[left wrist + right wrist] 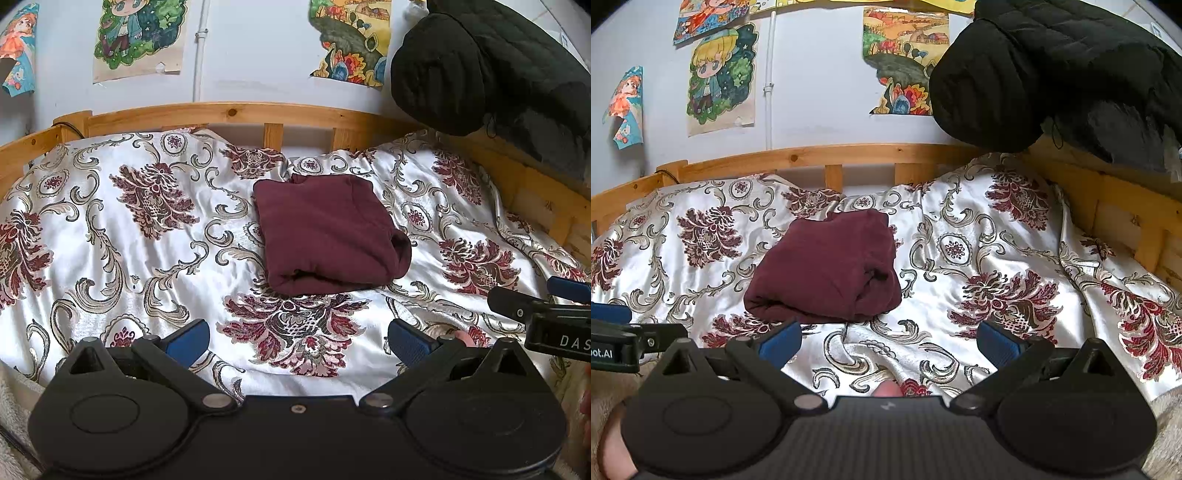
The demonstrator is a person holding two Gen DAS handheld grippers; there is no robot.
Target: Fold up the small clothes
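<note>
A small maroon garment [328, 236] lies folded into a compact bundle on the floral bedspread [110, 236], near the middle of the bed; it also shows in the right wrist view [827, 273]. My left gripper [298, 341] is open and empty, held back from the garment's near edge. My right gripper [889, 341] is open and empty, near the garment's front right. The right gripper's body [546, 317] shows at the right edge of the left wrist view, and the left gripper's body [617, 343] at the left edge of the right wrist view.
A wooden bed rail [236, 112] runs along the back and right side [1126, 206]. A black quilted jacket [480, 66] hangs over the right corner. Drawings [720, 77] are taped on the wall. A fuzzy beige blanket [11, 417] lies at the near edge.
</note>
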